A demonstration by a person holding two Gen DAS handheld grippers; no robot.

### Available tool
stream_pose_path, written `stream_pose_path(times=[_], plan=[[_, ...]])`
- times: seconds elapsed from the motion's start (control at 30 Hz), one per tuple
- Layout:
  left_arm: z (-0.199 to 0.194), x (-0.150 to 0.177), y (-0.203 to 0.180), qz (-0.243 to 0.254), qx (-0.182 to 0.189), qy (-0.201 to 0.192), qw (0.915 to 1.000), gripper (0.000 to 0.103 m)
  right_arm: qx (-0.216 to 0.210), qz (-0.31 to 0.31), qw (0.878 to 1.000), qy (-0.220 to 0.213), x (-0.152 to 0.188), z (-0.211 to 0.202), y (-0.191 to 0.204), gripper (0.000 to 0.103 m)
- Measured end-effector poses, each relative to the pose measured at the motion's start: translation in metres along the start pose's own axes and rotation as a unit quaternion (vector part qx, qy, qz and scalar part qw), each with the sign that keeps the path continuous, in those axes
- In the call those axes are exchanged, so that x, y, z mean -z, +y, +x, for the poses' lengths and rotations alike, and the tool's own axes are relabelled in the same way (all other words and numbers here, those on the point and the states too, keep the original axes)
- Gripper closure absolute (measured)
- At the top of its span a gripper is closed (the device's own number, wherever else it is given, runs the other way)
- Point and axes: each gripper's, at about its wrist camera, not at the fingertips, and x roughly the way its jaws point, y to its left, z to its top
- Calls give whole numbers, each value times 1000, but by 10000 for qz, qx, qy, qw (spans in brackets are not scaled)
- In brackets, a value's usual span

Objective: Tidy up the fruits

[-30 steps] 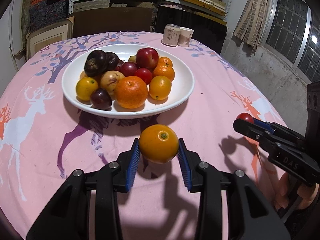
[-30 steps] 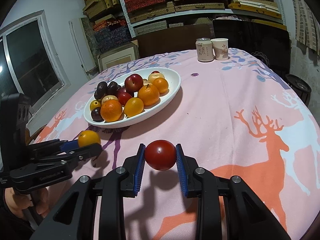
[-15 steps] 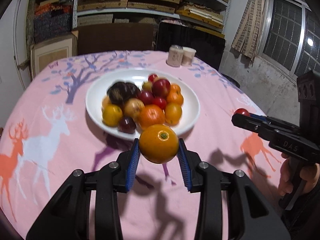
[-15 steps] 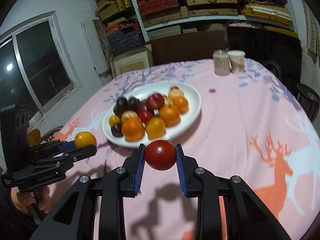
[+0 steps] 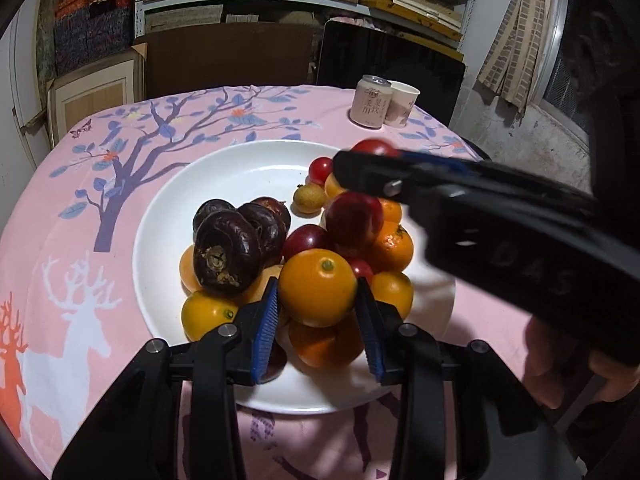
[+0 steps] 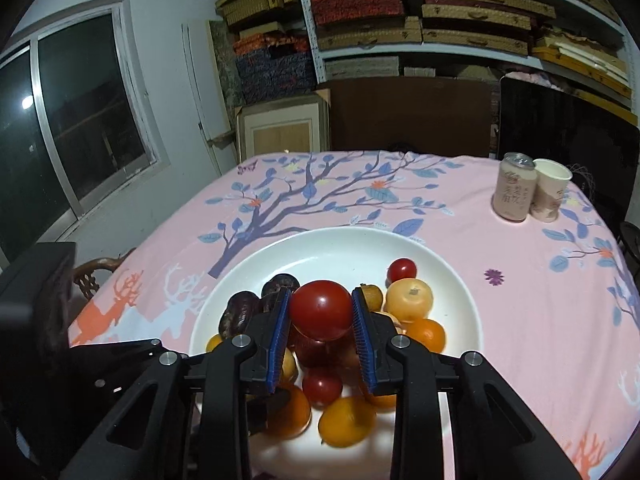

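Pink deer-print cloth covers the worktop (image 5: 80,208), and the white plate (image 5: 168,216) of piled fruit sits at its middle. On the left, the left gripper (image 5: 318,312) is clenched on an orange (image 5: 318,288) directly above the near side of the pile. To its right, the right gripper (image 6: 320,328) clamps a red tomato (image 6: 321,309) over the pile's centre, so each release looks like a short straight drop.
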Motion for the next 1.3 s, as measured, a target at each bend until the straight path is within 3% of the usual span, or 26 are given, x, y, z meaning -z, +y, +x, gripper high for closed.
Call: stream_pose_path(times=[0.03, 0.07, 0.1, 0.13, 0.23, 0.3, 0.33, 0.4, 0.47, 0.57, 0.7, 0.9, 1.1, 1.3], plan=[[0, -1, 1, 9, -25, -12, 10000, 59, -36, 8, 10000, 48, -1, 5, 0, 65], [-1, -1, 2, -2, 3, -33, 10000, 54, -21, 21, 10000, 51, -1, 8, 1, 53], [-4, -1, 2, -8, -14, -72, 10000, 42, 1, 41, 10000, -20, -1, 6, 1, 46], [-7, -1, 2, 12, -67, -129, 9999, 33, -4, 45, 9999, -112, 0, 3, 2, 45], [-21, 4, -1, 143, -231, -260, 9993, 21, -94, 80, 9998, -173, 6, -11, 3, 44], [-32, 11, -1, 119, -275, -288, 9991, 11, -151, 154, 9996, -183, 14, -26, 1, 31], [-37, 16, 0, 84, -272, -269, 9992, 8, -128, 198, 9995, -205, 21, -37, 0, 27], [-45, 29, 3, 33, -274, -96, 9996, 5, -33, 281, 9994, -201, 40, -59, -1, 10], [-52, 45, 4, -16, -436, 117, 9990, 5, -28, 348, 9993, -118, 58, -75, -2, 4], [-65, 71, 7, -154, -597, 322, 9976, 5, 120, 359, 9989, 281, 92, -95, 0, 4], [-88, 96, 4, -404, -510, 344, 9973, 5, 324, 624, 9970, 333, 127, -121, -1, 4], [-136, 112, -22, -253, -560, -70, 9981, 5, 642, 469, 9968, 66, 149, -161, 16, 4], [-193, 116, -38, -173, -981, -594, 9933, 5, 586, 259, 9978, -191, 156, -205, 35, 4], [-232, 122, -40, -375, -1358, -820, 9866, 5, 715, 85, 9957, -581, 159, -243, 48, 4]])
